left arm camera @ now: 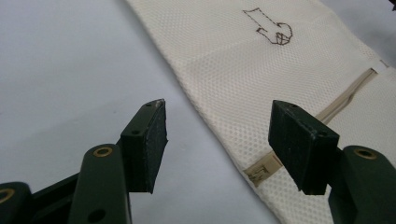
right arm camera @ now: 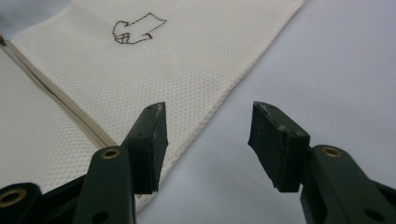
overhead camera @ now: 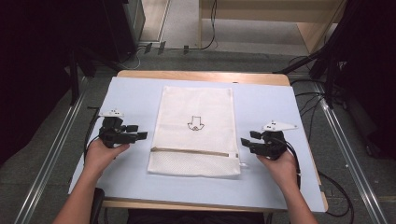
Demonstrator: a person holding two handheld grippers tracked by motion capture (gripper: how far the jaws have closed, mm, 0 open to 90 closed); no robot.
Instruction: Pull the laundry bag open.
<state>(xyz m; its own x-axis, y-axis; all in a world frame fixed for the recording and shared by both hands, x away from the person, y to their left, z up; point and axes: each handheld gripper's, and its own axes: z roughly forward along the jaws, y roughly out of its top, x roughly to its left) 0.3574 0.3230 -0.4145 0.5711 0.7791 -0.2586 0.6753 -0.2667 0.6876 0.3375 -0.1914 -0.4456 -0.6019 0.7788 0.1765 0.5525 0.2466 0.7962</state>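
1. Nearest the camera in the high view, two forearms enter from the bottom edge, the left gripper and right gripper flanking a cream-white rectangular mesh laundry bag on a pale blue table mat.

2. The bag lies flat at the middle of the mat, its long axis running away from the person; each gripper points inward at a long side edge, level with the beige zipper strip near the bag's near end. Both sit just beside the cloth, neither clearly nearer.

3. In the left gripper view, the left gripper stands spread wide with nothing between its pads; the bag's edge passes beneath the gap, untouched.

4. In the right gripper view, the right gripper is likewise released and empty, with the bag's edge running below its left pad.

5. Farther up the bag, a small brown stitched emblem marks its centre; beyond it the far edge lies near the wooden table rim.
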